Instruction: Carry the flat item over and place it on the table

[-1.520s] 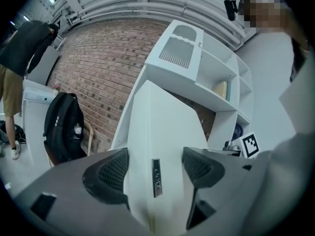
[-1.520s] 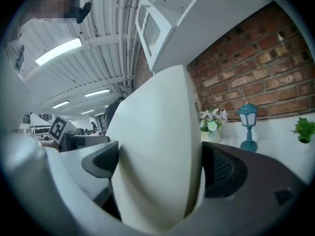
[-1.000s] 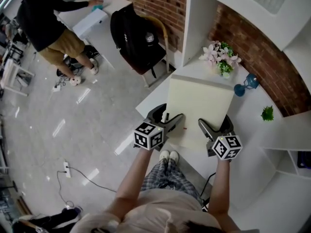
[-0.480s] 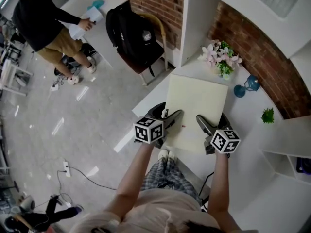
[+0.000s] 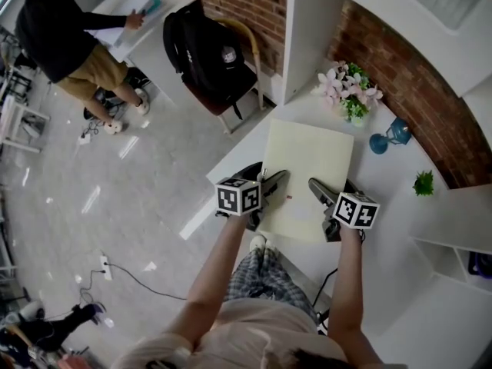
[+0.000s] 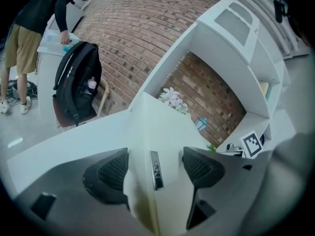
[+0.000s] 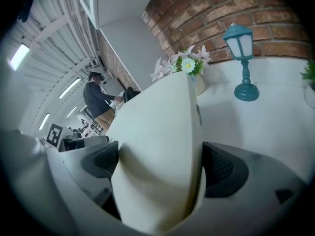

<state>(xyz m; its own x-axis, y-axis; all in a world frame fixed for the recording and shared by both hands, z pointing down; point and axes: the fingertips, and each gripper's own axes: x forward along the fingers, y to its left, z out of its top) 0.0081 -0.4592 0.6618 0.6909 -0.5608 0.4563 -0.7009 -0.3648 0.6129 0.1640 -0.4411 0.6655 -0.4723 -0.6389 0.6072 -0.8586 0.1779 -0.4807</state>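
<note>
Risk: I push flat item (image 5: 307, 167) too far, far edge knocks flowers (image 5: 350, 92). My left gripper (image 5: 269, 184) and right gripper (image 5: 321, 193) clamp its near edge; item over table (image 5: 388, 206), just short of flowers.

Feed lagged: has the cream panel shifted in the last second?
Yes. The cream panel has shifted leftward: its far right corner now sits farther from the teal lamp.
</note>
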